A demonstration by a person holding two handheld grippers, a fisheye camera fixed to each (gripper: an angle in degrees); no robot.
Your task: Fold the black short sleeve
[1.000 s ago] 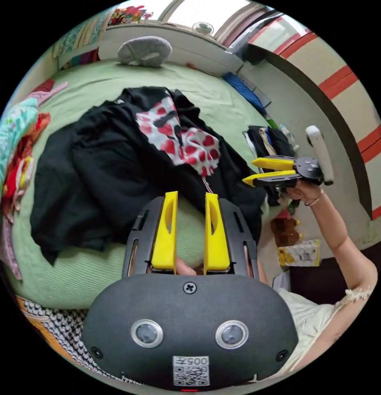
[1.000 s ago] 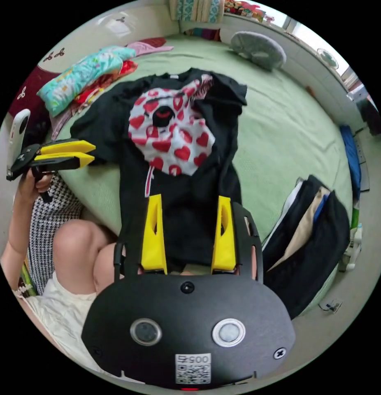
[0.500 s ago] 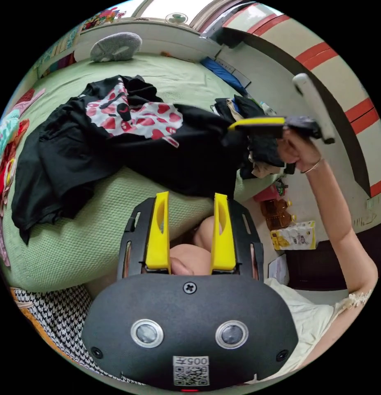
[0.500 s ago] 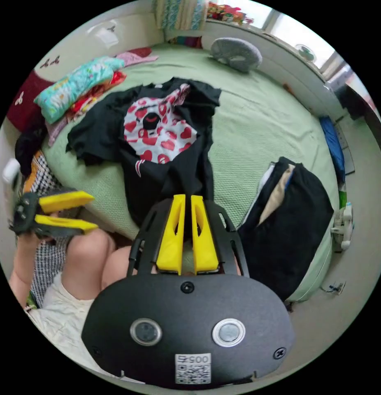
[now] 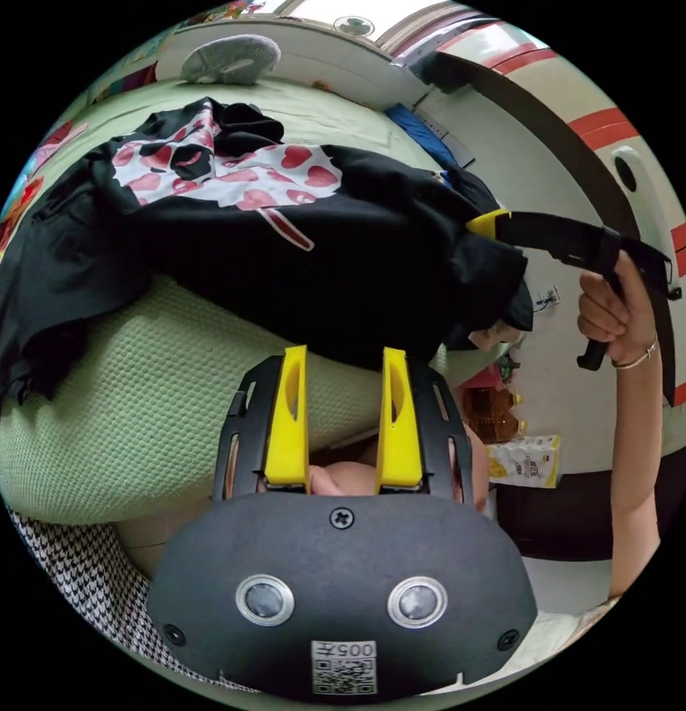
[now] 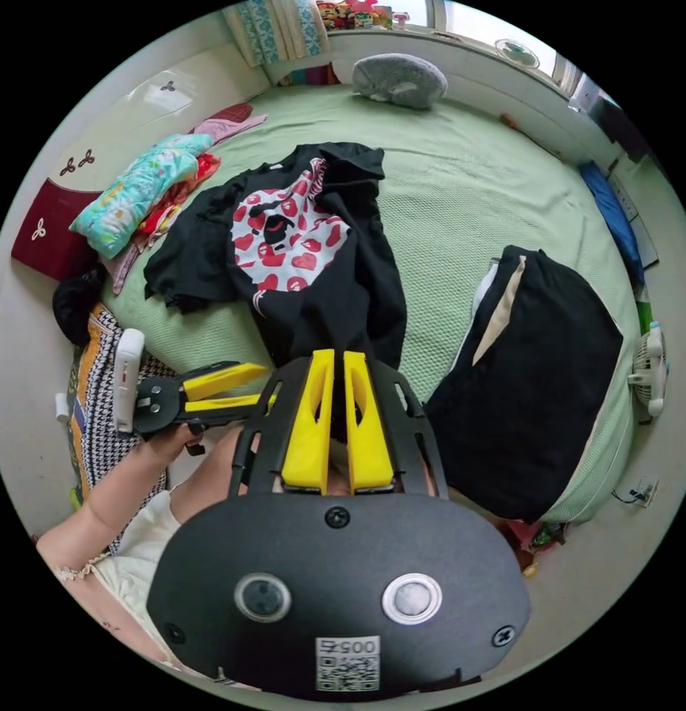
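Black short sleeve shirt [image 6: 313, 259] with a white patch of red hearts lies rumpled on the green bed [image 6: 476, 185]; in the right gripper view it runs from centre up to 12 o'clock, hem end coming down into the right gripper [image 6: 338, 370]. Right gripper's yellow jaws nearly closed, pinching the black hem between them. In the left gripper view the same gripper [image 5: 491, 222] sits at 2 o'clock, tip buried in the shirt's [image 5: 284, 229] edge, fabric lifted toward it. Left gripper [image 5: 341, 363]: jaws well apart, nothing between them, shirt hem just above the tips at 12 o'clock, not touching as far as I can tell. Right gripper view has the left gripper [image 6: 224, 391] at 9 o'clock, jaws parted, empty, beside the bed edge.

No readable writing on the shirt; print too small.

Folded dark clothes pile [image 6: 535, 370] at 3 o'clock on the bed, grey cushion [image 6: 398, 78] at 12, colourful clothes [image 6: 147, 192] at 10.
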